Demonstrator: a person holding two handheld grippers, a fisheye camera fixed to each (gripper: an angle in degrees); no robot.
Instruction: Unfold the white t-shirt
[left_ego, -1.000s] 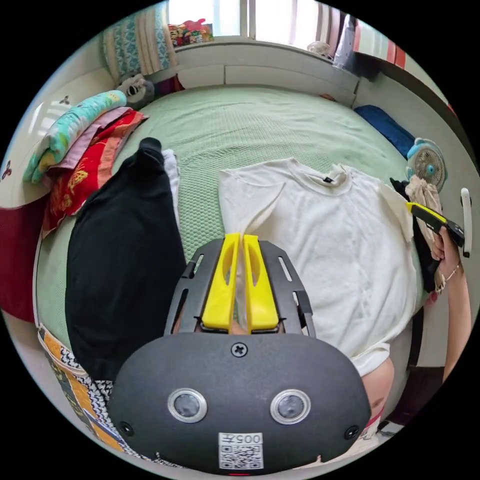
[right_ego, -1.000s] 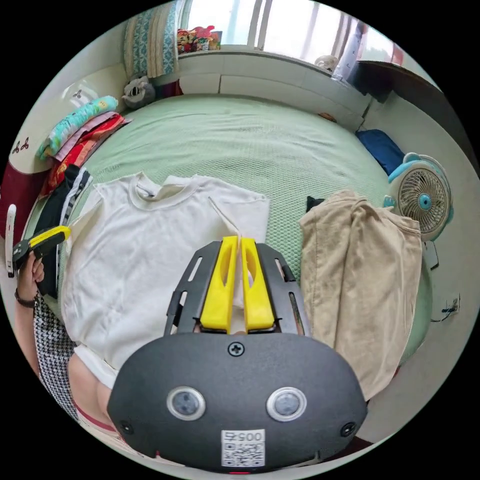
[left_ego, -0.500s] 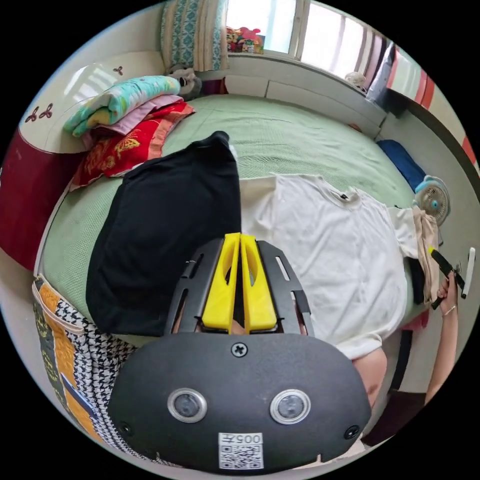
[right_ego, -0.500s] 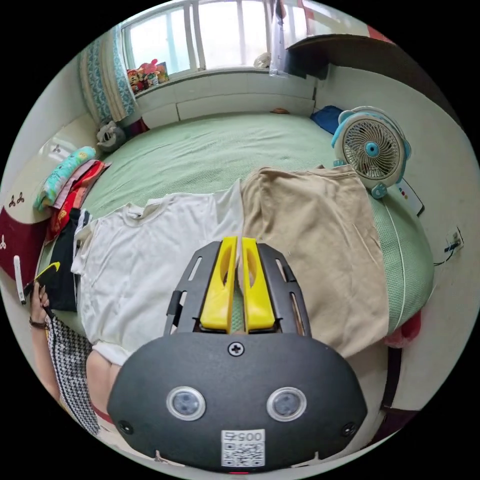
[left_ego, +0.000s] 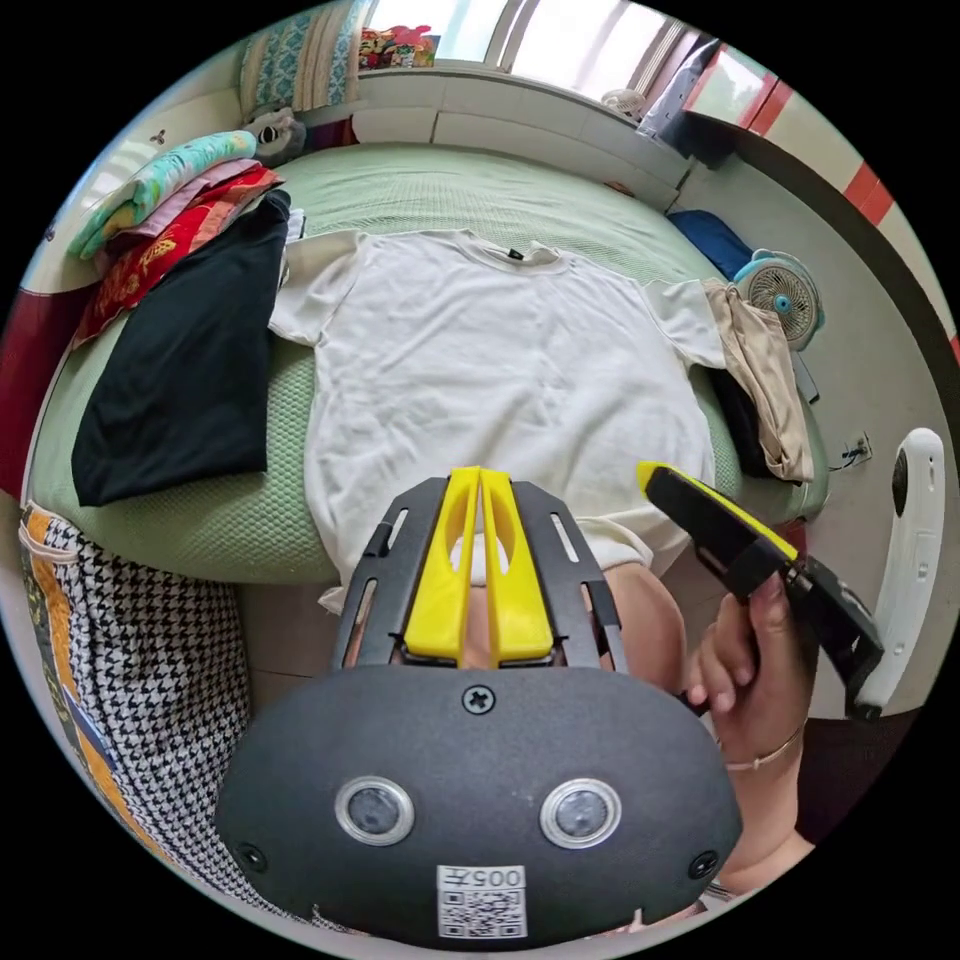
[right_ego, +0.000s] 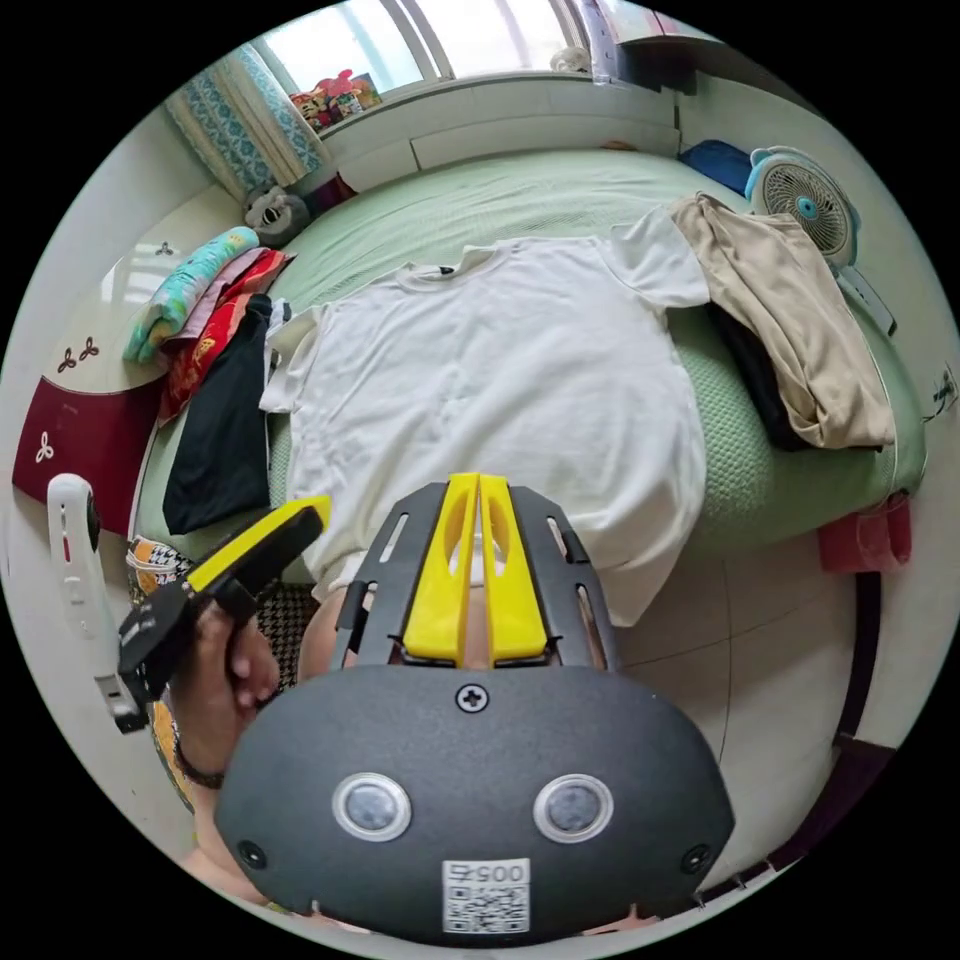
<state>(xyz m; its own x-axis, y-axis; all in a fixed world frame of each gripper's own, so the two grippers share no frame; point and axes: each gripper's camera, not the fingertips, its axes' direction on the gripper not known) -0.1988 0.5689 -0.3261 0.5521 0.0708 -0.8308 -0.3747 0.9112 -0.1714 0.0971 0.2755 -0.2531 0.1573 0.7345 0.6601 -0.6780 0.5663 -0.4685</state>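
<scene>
Left gripper view hides the near hem of the white t-shirt (left_ego: 500, 350) behind the left gripper (left_ego: 479, 478), whose yellow jaws sit closed together, holding nothing. The shirt lies spread flat and face up on the green bed (left_ego: 220, 510), both sleeves out, its lower edge hanging over the bed's near side. A black garment (left_ego: 180, 350) lies just beside one sleeve, and a beige garment (left_ego: 765, 370) touches the other. In the right gripper view the right gripper (right_ego: 477, 484) is likewise closed and empty over the shirt's hem. The fan (right_ego: 805, 205) is partly cut off by the beige garment.
</scene>
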